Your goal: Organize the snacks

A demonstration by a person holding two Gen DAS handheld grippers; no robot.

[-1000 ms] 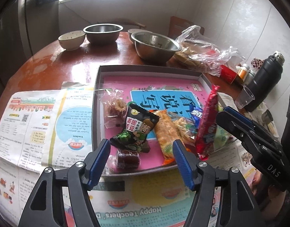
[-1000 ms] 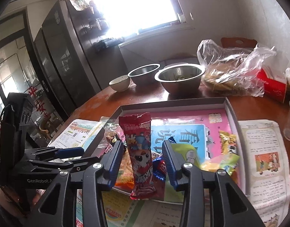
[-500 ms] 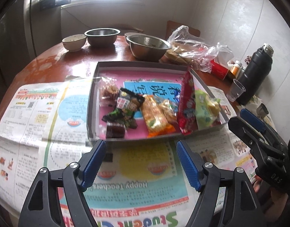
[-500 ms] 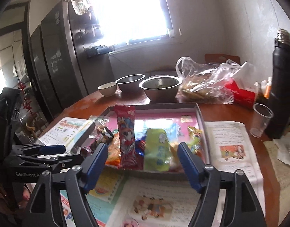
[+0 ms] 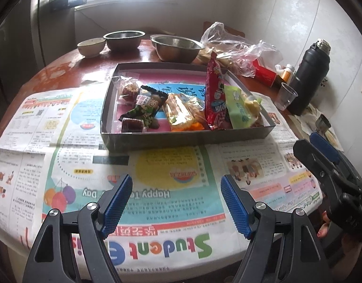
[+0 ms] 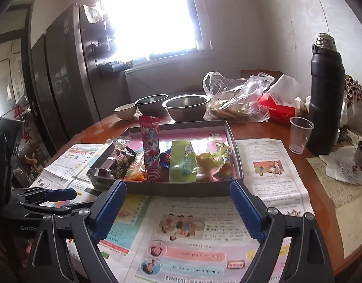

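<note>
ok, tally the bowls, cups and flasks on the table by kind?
Steel bowls: 2
Ceramic bowl: 1
Clear plastic cup: 1
Small metal cup: 1
Black flask: 1
Total: 6
A rim behind the steel bowls is too hidden to count.

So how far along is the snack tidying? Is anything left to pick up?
It looks nearly finished. The snack packets, among them the tall red packet and the green packet, sit lined up inside the grey tray. Nothing is in hand: the left gripper and right gripper, whose jaws have just been opening, are both open and empty over the newspaper. No loose snacks show outside the tray.
</note>
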